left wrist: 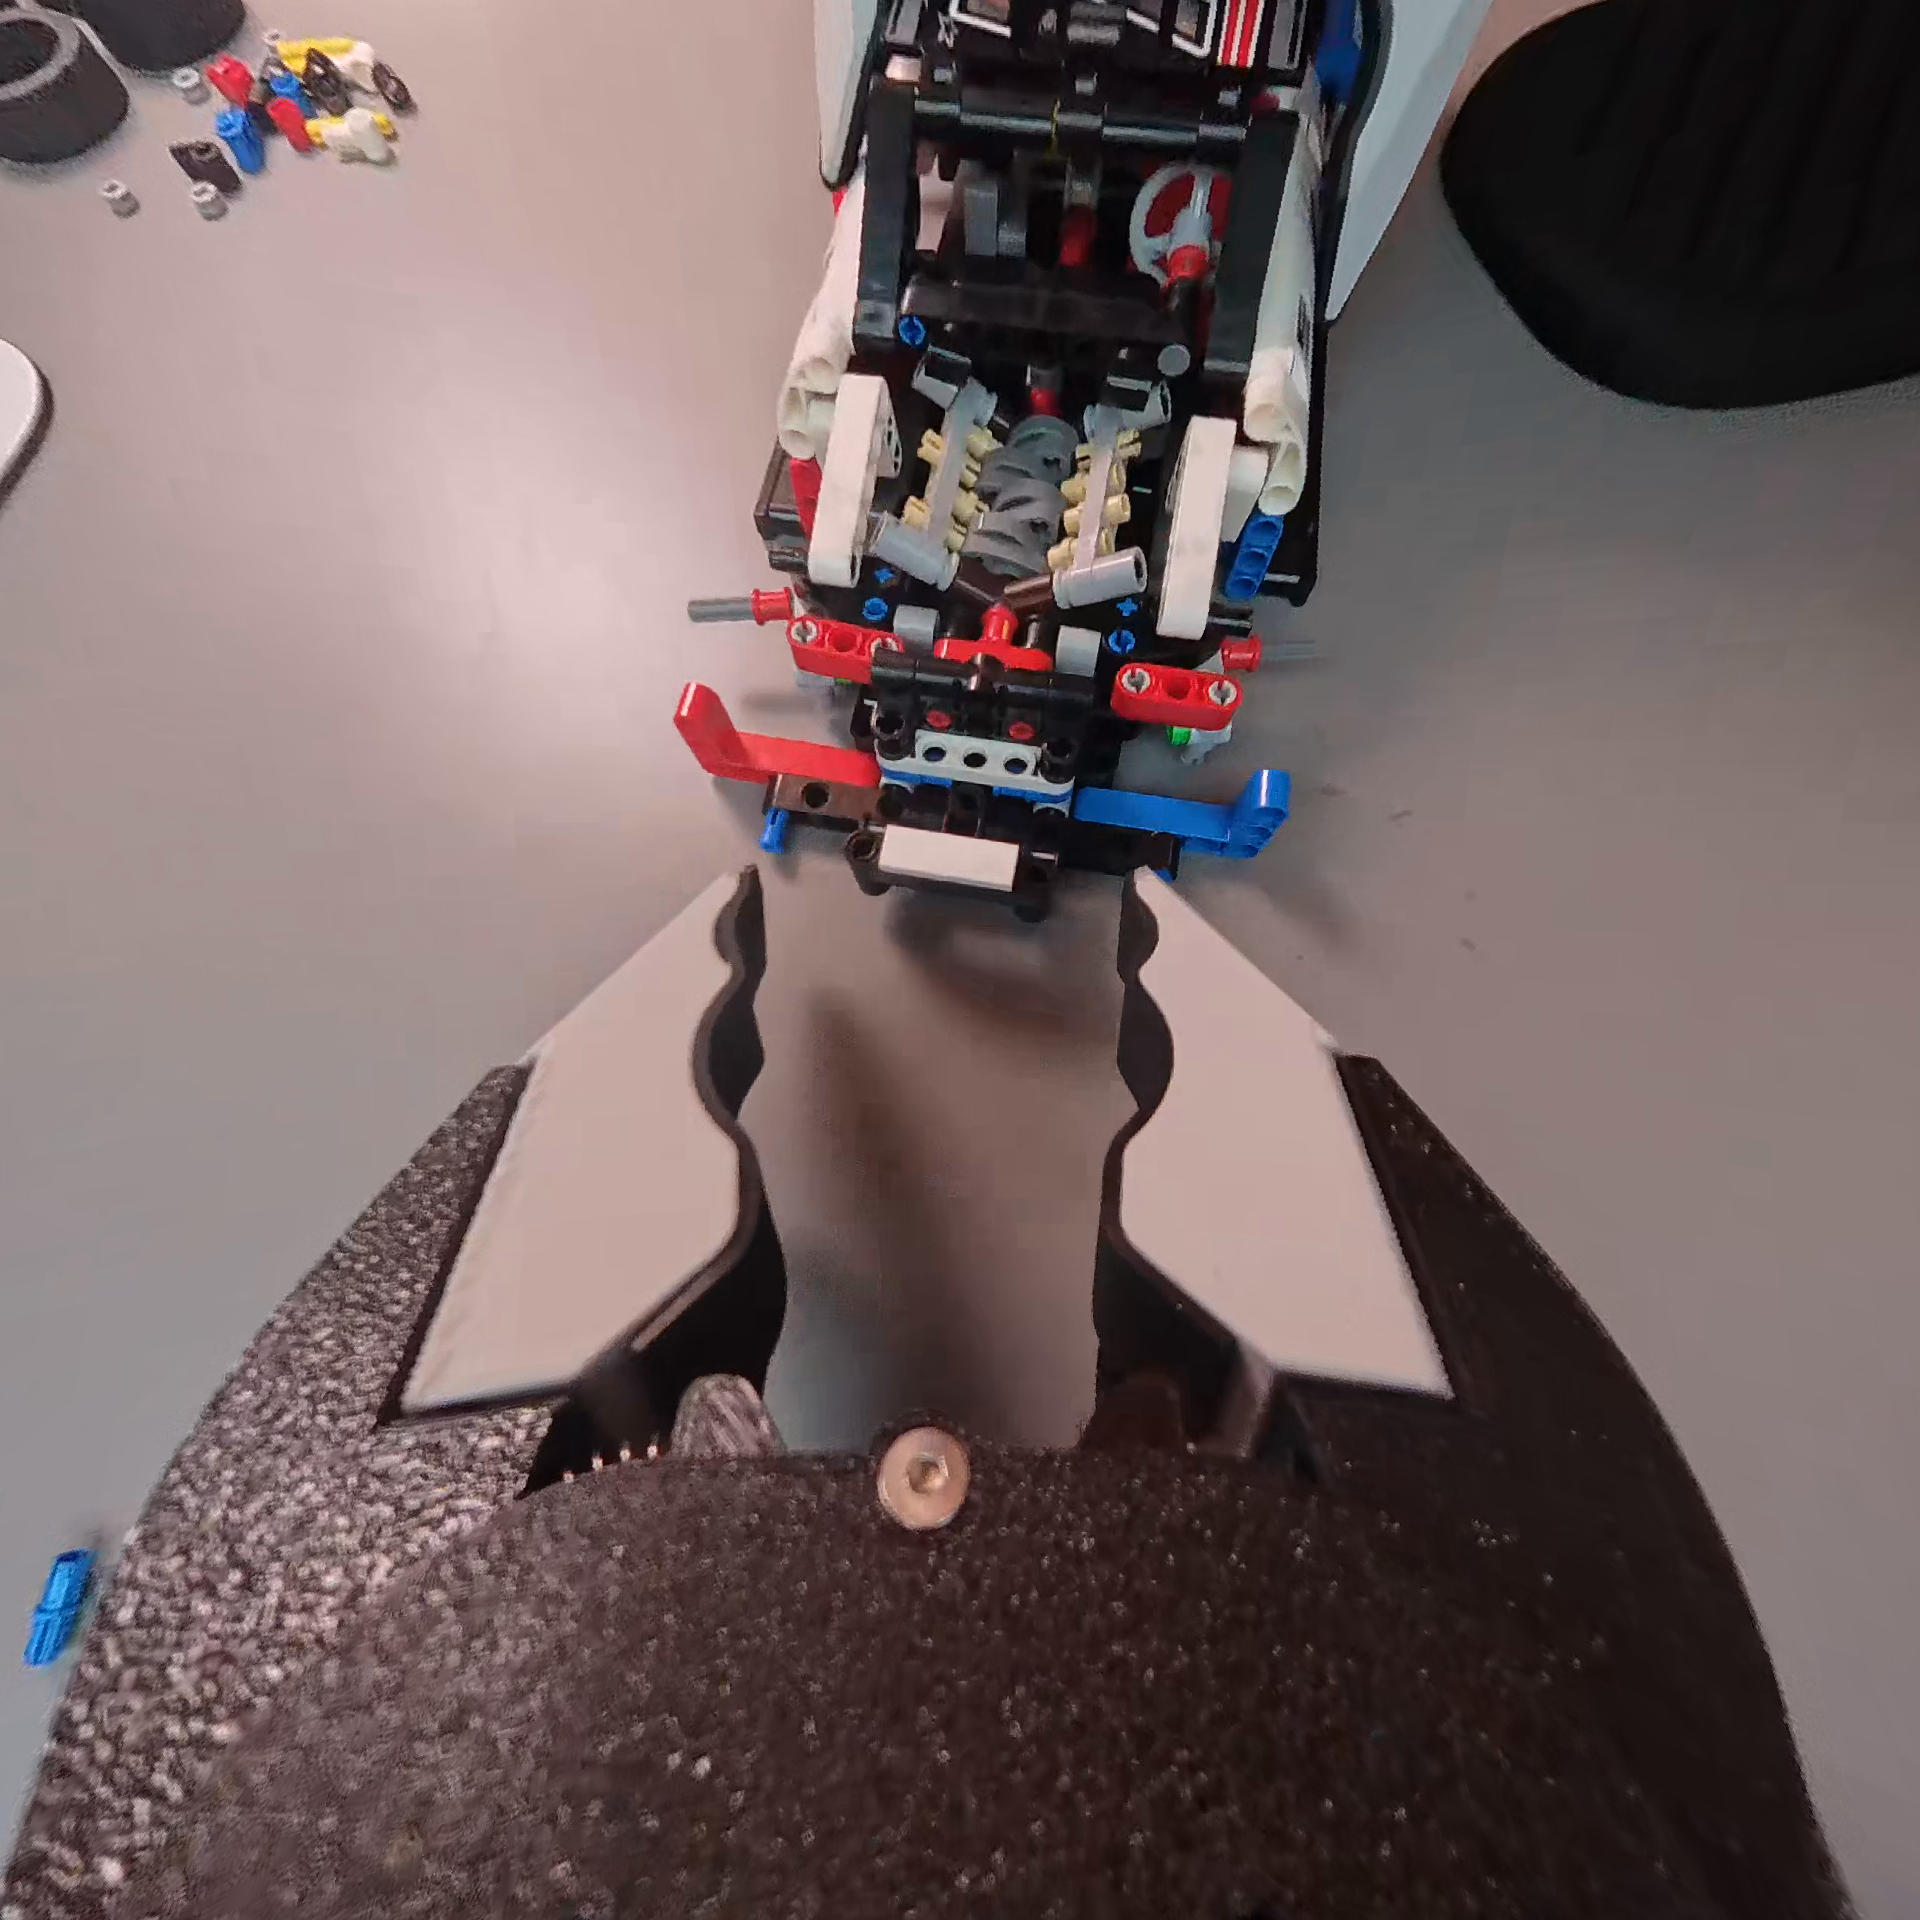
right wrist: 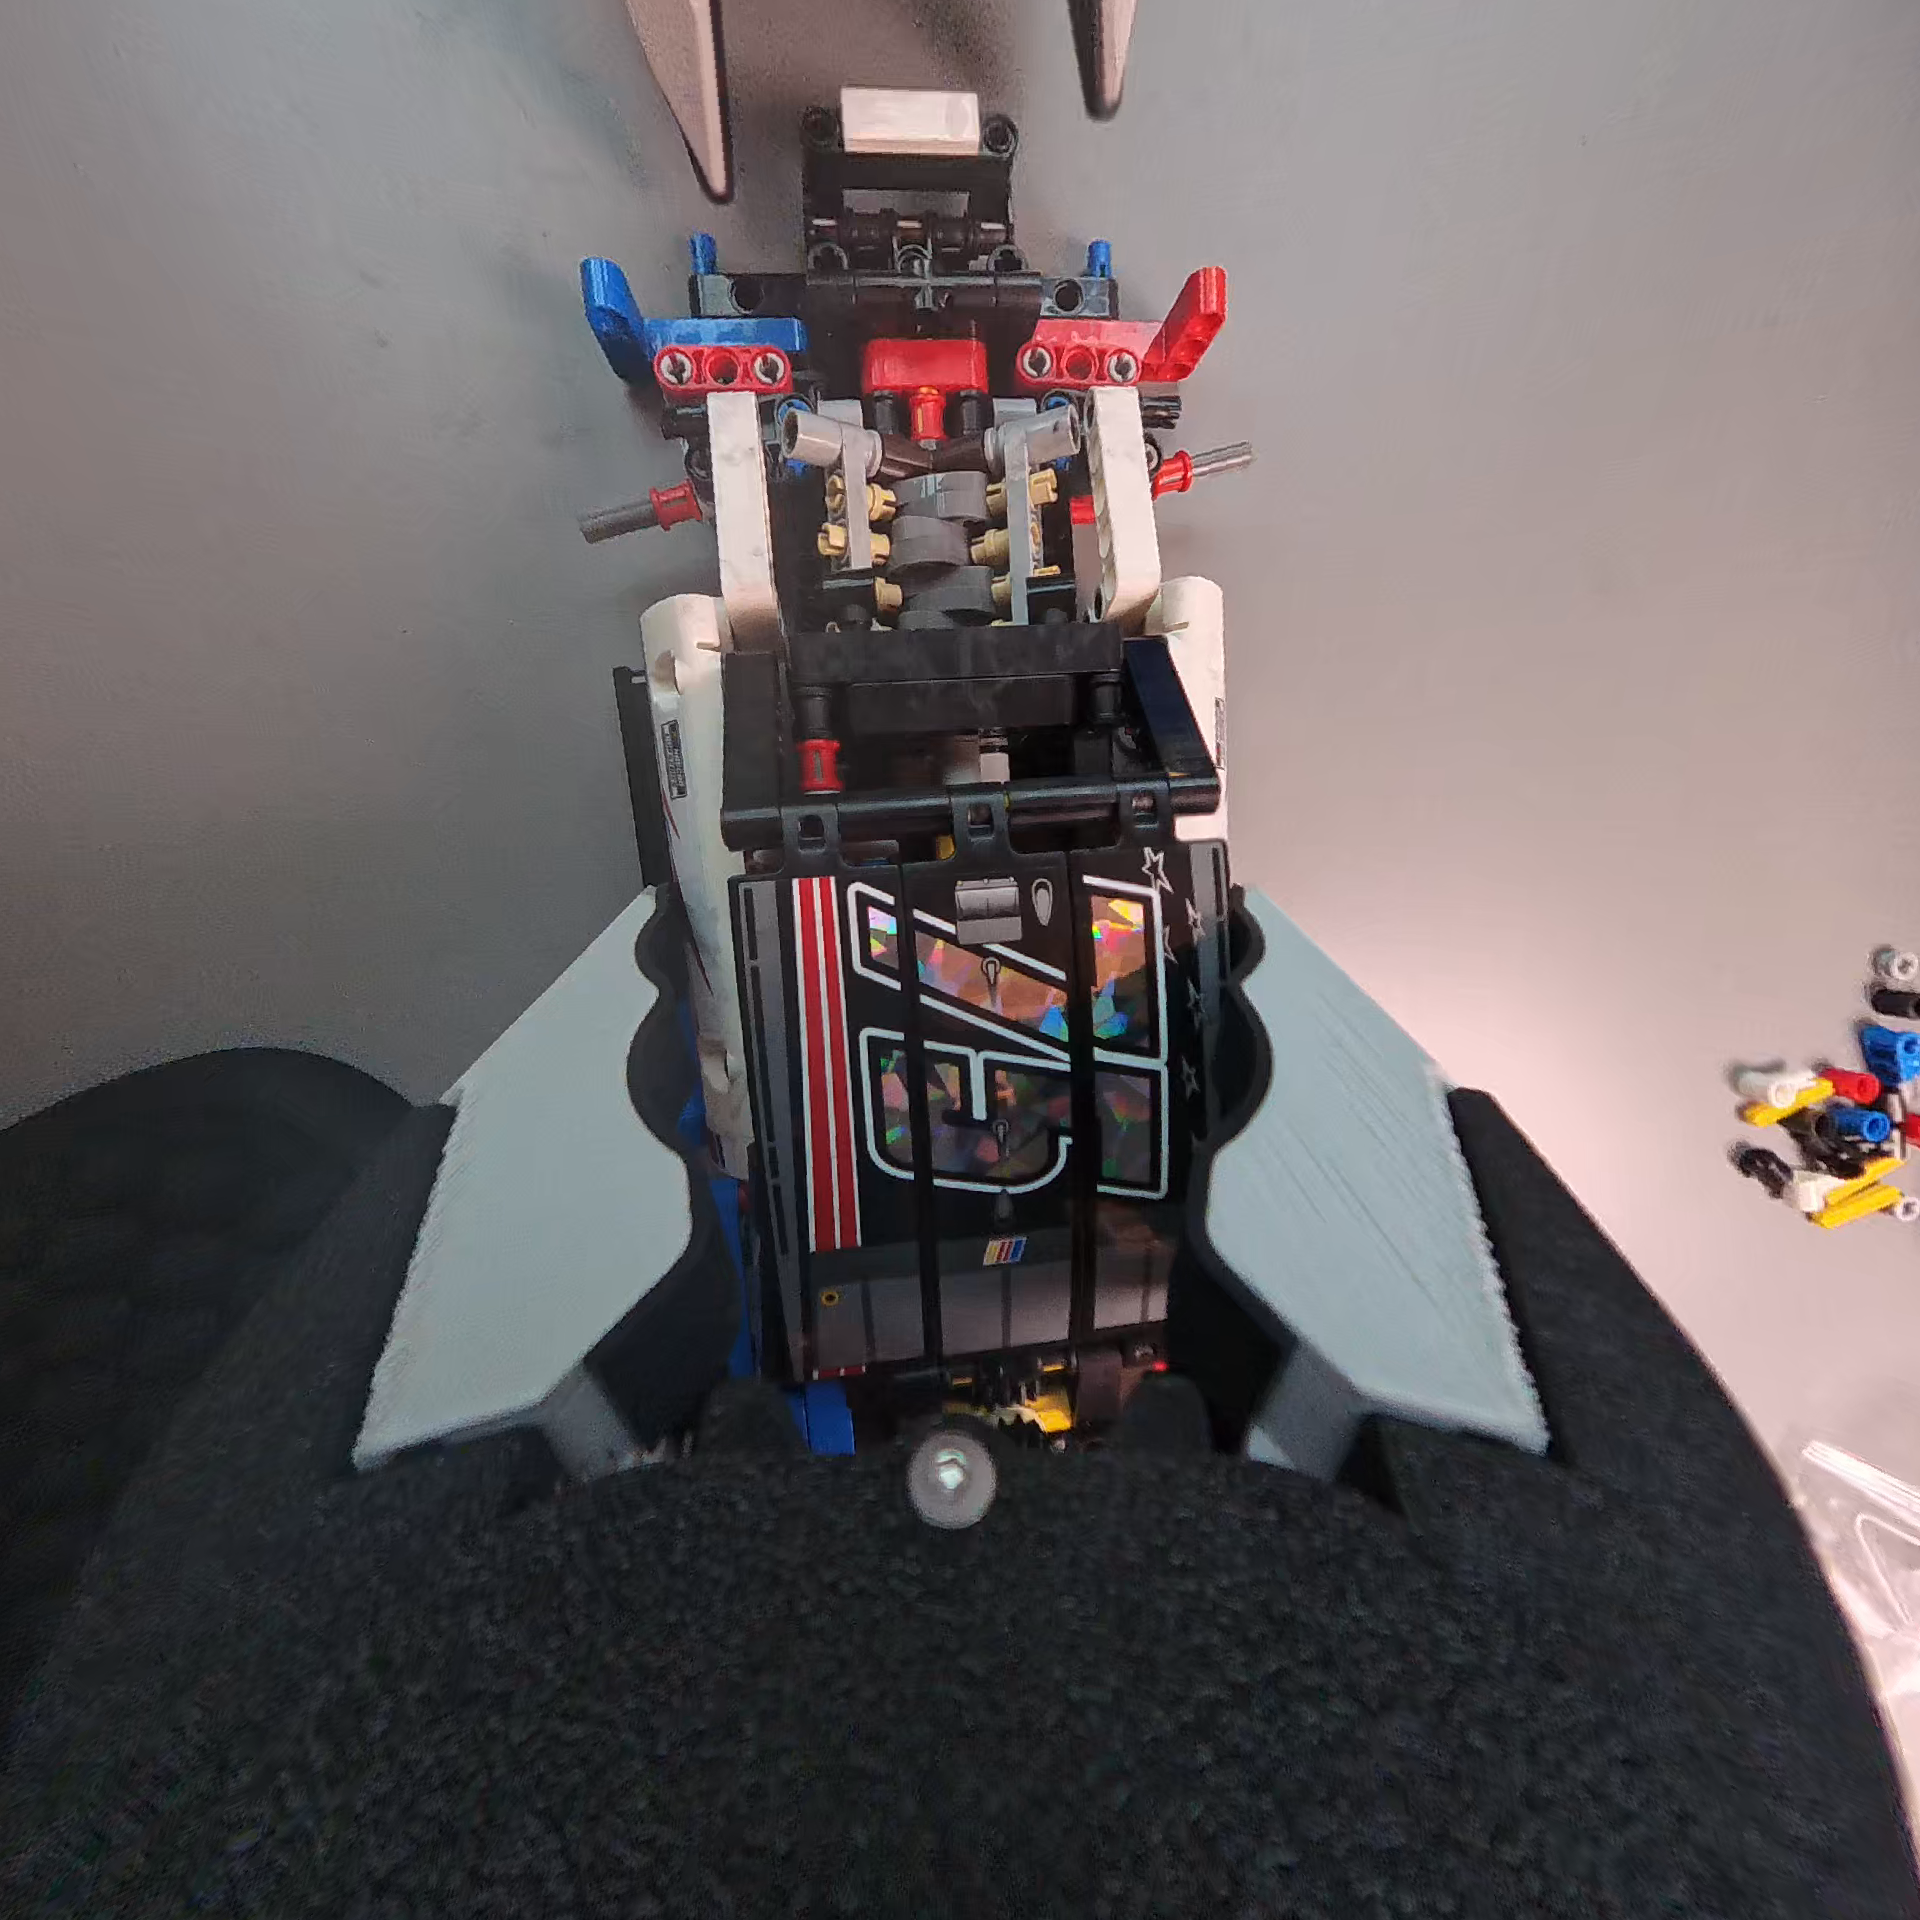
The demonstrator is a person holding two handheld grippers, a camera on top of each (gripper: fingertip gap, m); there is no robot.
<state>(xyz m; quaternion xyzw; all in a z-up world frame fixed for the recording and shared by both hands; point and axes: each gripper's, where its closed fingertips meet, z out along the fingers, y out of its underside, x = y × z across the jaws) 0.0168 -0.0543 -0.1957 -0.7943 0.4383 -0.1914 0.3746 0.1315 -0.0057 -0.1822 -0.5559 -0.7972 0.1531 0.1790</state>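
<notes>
I've got the right gripper [right wrist: 951, 1091] clamped round the roofed end of the brick-built model car [right wrist: 935, 727], which sits on the grey table [left wrist: 416, 727] btwn both grippers; left gripper [left wrist: 940, 894] is spread wide, empty, tips just short of the car's open nose. Car's approx half built: black stickered roof panel w/ red stripes on, white side panels on, but engine bay exposed, bare axle pins w/ no wheels, and loose small parts [left wrist: 291, 104] lie well apart.
</notes>
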